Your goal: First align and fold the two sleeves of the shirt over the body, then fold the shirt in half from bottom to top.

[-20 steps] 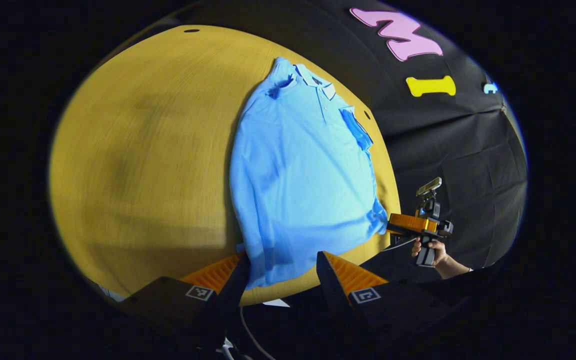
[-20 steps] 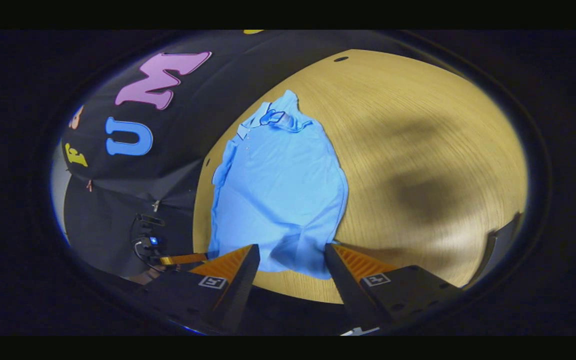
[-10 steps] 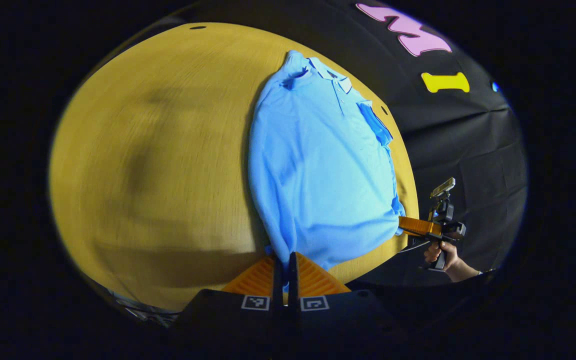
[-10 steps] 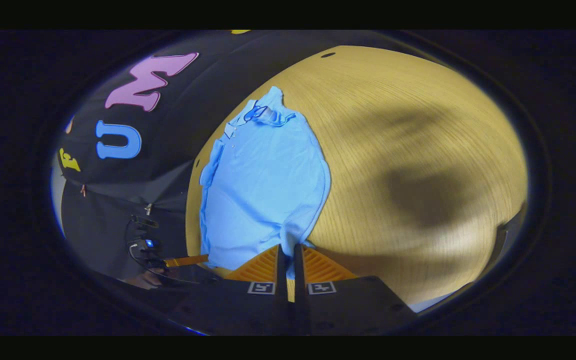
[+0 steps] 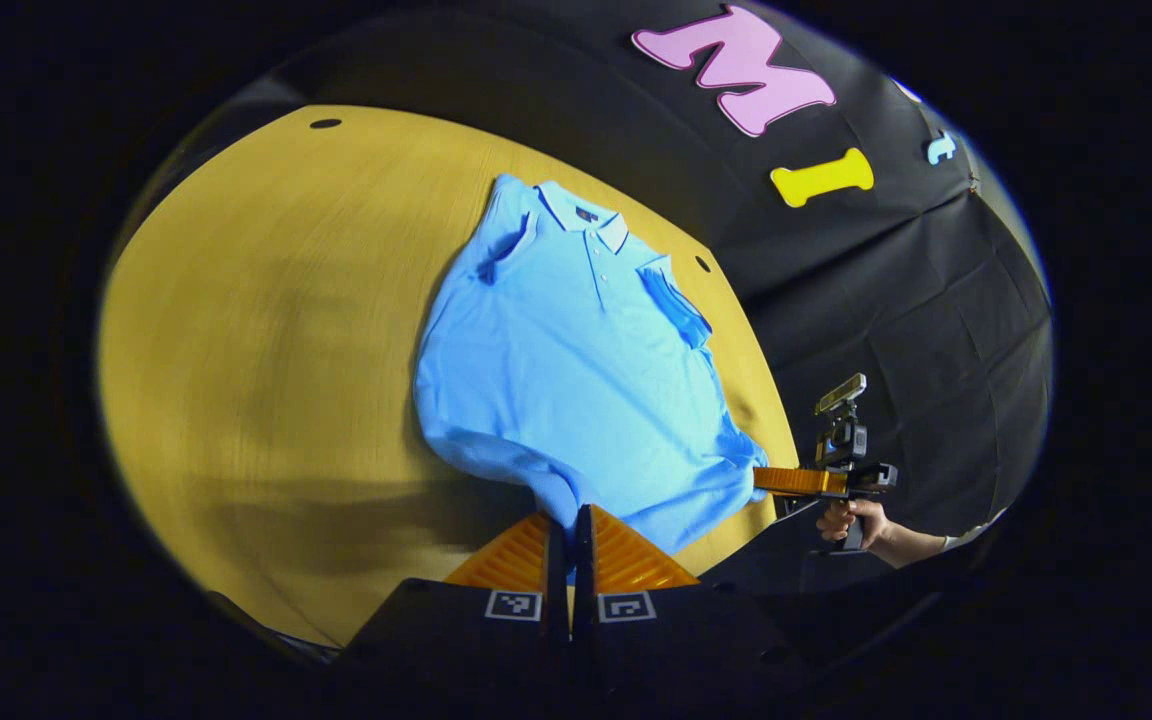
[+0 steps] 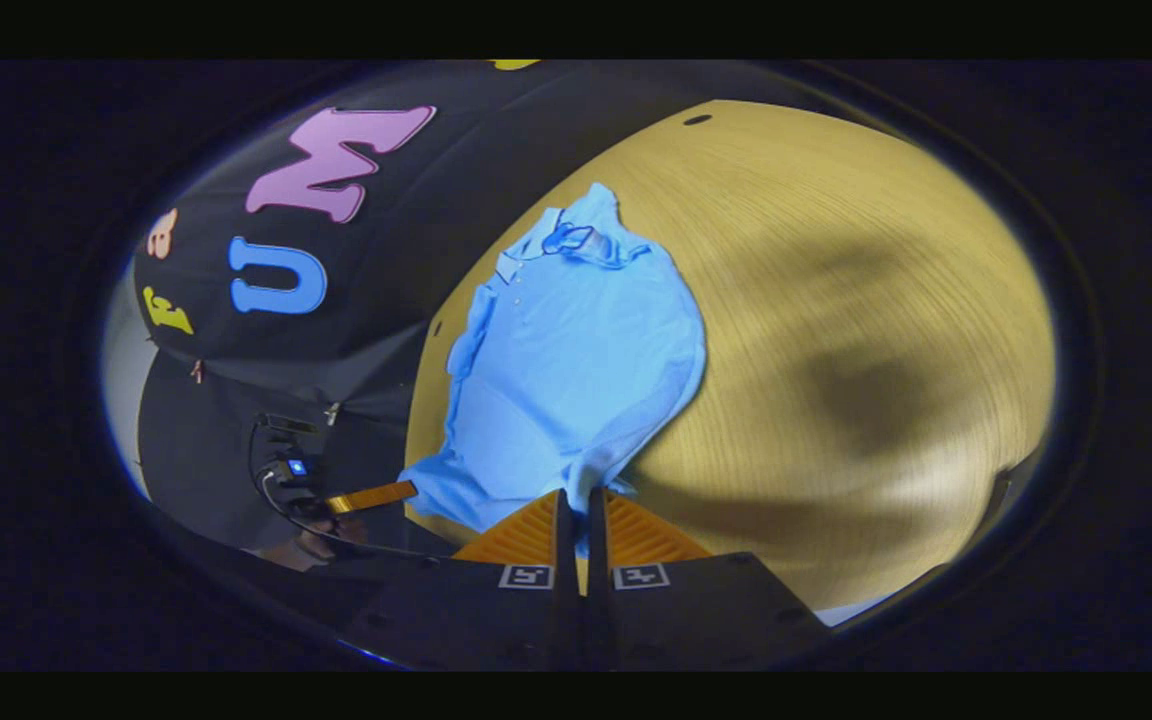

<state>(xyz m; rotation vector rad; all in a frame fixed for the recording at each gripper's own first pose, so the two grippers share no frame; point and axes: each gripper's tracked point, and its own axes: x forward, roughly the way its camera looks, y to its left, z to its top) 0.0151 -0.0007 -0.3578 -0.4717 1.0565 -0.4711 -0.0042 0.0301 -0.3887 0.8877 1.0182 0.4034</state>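
Blue shirt (image 5: 576,380): hem at 6 o'clock now lifted off the table (image 5: 256,330), both grippers (image 5: 568,530) (image 6: 572,520) clamped on it; bottom-to-top fold starting.

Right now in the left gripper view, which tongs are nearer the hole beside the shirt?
Right. Right tongs grip the shirt hem corner nearest the hole; left tongs grip the opposite corner.

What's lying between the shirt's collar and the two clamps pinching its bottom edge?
Just the shirt itself: its blue body runs from collar to hem, held by the left gripper and right gripper, sleeves folded in.
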